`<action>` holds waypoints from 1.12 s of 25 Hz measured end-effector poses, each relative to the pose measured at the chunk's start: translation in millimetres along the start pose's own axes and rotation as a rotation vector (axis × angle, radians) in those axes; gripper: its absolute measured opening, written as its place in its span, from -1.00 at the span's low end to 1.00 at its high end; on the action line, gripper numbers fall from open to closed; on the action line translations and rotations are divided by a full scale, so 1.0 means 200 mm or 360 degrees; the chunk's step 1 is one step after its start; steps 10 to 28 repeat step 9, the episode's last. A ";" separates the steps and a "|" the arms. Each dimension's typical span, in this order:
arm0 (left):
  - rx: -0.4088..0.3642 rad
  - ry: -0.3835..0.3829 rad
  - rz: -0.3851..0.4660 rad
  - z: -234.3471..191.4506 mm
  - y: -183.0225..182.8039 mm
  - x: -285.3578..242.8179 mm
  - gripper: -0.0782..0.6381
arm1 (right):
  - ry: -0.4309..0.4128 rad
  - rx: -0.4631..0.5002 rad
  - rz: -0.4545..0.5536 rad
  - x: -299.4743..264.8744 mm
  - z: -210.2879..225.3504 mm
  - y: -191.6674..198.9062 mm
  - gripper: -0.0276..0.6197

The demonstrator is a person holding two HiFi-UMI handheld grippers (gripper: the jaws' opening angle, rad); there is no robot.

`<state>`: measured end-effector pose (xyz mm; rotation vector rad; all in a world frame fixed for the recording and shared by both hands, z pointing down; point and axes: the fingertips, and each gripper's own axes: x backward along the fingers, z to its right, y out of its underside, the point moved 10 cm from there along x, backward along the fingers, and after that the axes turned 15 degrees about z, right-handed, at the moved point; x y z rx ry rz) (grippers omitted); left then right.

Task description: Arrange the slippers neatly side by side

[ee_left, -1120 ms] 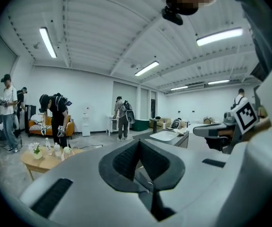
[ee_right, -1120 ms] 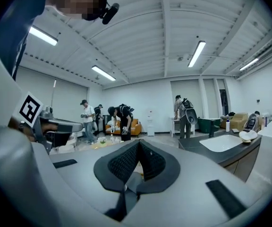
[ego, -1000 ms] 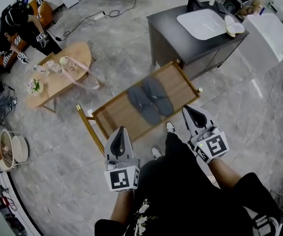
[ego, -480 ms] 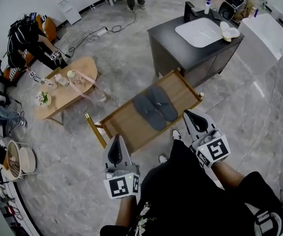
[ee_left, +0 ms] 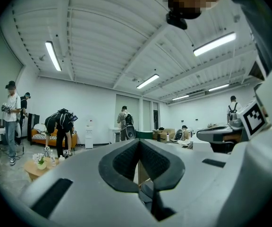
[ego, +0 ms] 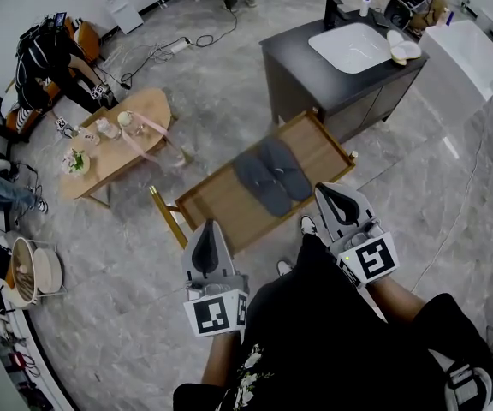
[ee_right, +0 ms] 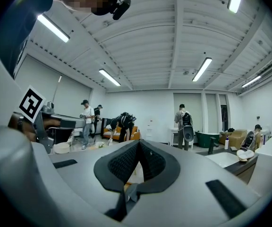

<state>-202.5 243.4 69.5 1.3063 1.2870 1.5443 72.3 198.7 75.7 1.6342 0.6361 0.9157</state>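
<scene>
Two grey slippers [ego: 272, 175] lie side by side, touching, on a low wooden table [ego: 216, 204] in the head view. My left gripper [ego: 209, 233] is shut and empty, held near the table's front edge, left of the slippers. The right gripper [ego: 330, 197] is also shut with nothing in it, just off the table's right corner. Both point level into the room. In the left gripper view the jaws [ee_left: 139, 145] are pressed together; the right gripper view shows its jaws [ee_right: 139, 146] closed too. The slippers are not visible in either gripper view.
A dark cabinet [ego: 332, 84] with a white basin [ego: 352, 46] stands behind the table. An oval wooden coffee table [ego: 114, 139] with small items is at left. People [ee_left: 60, 129] stand and bend at the room's far side. My feet [ego: 307, 225] are by the table.
Both grippers have risen slightly in the head view; the right one has drifted a little. The slippers lie as before on the table.
</scene>
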 end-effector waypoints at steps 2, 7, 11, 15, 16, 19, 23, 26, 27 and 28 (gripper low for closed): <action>0.0000 0.0008 0.0001 0.00 0.00 0.00 -0.78 | 0.0002 0.0000 -0.0010 0.00 -0.01 -0.01 -0.92; 0.0010 -0.0003 0.0027 -0.02 0.01 0.00 -0.78 | -0.0015 0.0031 -0.0007 -0.02 -0.03 -0.02 -0.92; 0.0019 -0.0010 0.0037 -0.02 0.02 -0.01 -0.78 | -0.0021 0.0039 -0.0012 -0.02 -0.04 -0.01 -0.92; 0.0019 -0.0010 0.0037 -0.02 0.02 -0.01 -0.78 | -0.0021 0.0039 -0.0012 -0.02 -0.04 -0.01 -0.92; 0.0019 -0.0010 0.0037 -0.02 0.02 -0.01 -0.78 | -0.0021 0.0039 -0.0012 -0.02 -0.04 -0.01 -0.92; 0.0019 -0.0010 0.0037 -0.02 0.02 -0.01 -0.78 | -0.0021 0.0039 -0.0012 -0.02 -0.04 -0.01 -0.92; 0.0019 -0.0010 0.0037 -0.02 0.02 -0.01 -0.78 | -0.0021 0.0039 -0.0012 -0.02 -0.04 -0.01 -0.92; 0.0019 -0.0010 0.0037 -0.02 0.02 -0.01 -0.78 | -0.0021 0.0039 -0.0012 -0.02 -0.04 -0.01 -0.92; 0.0019 -0.0010 0.0037 -0.02 0.02 -0.01 -0.78 | -0.0021 0.0039 -0.0012 -0.02 -0.04 -0.01 -0.92; 0.0019 -0.0010 0.0037 -0.02 0.02 -0.01 -0.78 | -0.0021 0.0039 -0.0012 -0.02 -0.04 -0.01 -0.92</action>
